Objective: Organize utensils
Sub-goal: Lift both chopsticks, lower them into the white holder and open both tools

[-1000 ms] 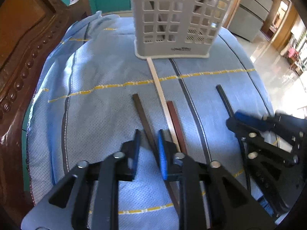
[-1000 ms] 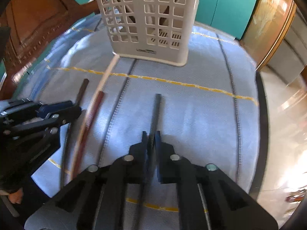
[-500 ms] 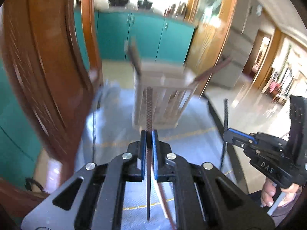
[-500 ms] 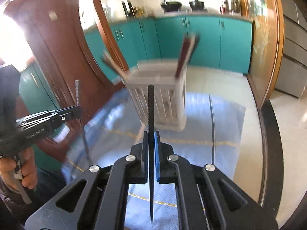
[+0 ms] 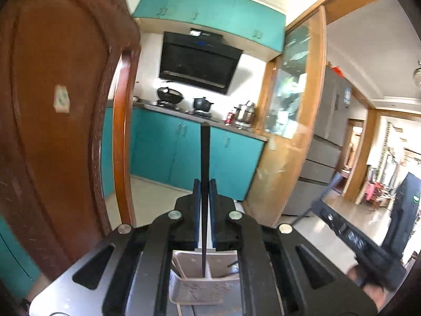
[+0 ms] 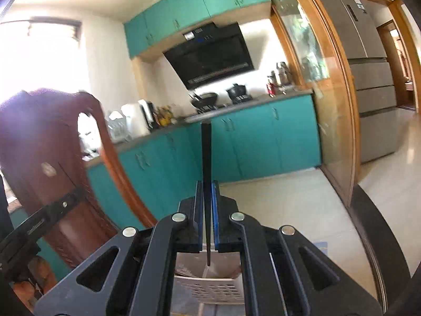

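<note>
My left hand-held gripper (image 5: 204,210) clamps one dark chopstick (image 5: 204,158) upright; my right hand-held gripper (image 6: 208,213) clamps a second chopstick (image 6: 206,155) likewise. The white basket (image 5: 194,284) sits directly below both tips, slightly nearer the left.

No legible text; only blurred marks on the other gripper (image 5: 355,242)

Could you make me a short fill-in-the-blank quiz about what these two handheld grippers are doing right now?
1. Each gripper, left gripper and right gripper, is shut on one dark ____.
2. Each stick stands nearly ____ between the pads.
3. Below both sits a white slotted ____.
4. The kitchen cabinets behind are coloured ____.

Missing words: chopstick; upright; basket; teal
</note>
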`<act>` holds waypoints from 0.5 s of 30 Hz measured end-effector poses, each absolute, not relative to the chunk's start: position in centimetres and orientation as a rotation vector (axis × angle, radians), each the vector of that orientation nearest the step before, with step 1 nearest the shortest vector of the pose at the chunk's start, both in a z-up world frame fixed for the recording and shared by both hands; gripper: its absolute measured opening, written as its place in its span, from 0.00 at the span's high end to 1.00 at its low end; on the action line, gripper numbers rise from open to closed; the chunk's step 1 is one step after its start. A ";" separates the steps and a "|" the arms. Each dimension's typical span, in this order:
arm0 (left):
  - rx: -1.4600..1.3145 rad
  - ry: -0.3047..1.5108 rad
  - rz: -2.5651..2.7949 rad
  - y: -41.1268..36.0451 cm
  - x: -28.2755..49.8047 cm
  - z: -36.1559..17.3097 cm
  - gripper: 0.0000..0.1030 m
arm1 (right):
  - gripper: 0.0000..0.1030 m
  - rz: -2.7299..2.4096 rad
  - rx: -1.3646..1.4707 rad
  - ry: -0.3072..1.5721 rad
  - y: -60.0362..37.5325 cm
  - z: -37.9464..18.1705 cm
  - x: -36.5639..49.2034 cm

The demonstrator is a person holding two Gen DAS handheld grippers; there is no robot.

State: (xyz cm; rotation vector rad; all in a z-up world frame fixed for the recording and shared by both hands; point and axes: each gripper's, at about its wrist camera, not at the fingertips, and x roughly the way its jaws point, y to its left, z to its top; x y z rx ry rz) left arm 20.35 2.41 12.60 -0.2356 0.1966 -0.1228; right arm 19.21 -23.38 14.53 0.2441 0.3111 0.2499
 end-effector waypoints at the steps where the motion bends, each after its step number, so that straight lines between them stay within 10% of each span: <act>1: -0.226 0.212 -0.097 2.1 21.3 11.7 0.93 | 0.94 0.248 0.229 0.335 -23.0 13.7 19.7; 9: -0.137 0.375 -0.063 -0.4 26.4 5.7 0.93 | 0.93 0.245 0.101 0.437 -20.1 9.6 20.2; 15: -0.118 0.362 -0.049 0.1 25.5 5.3 0.86 | 0.67 0.245 0.077 0.357 -20.8 11.3 15.7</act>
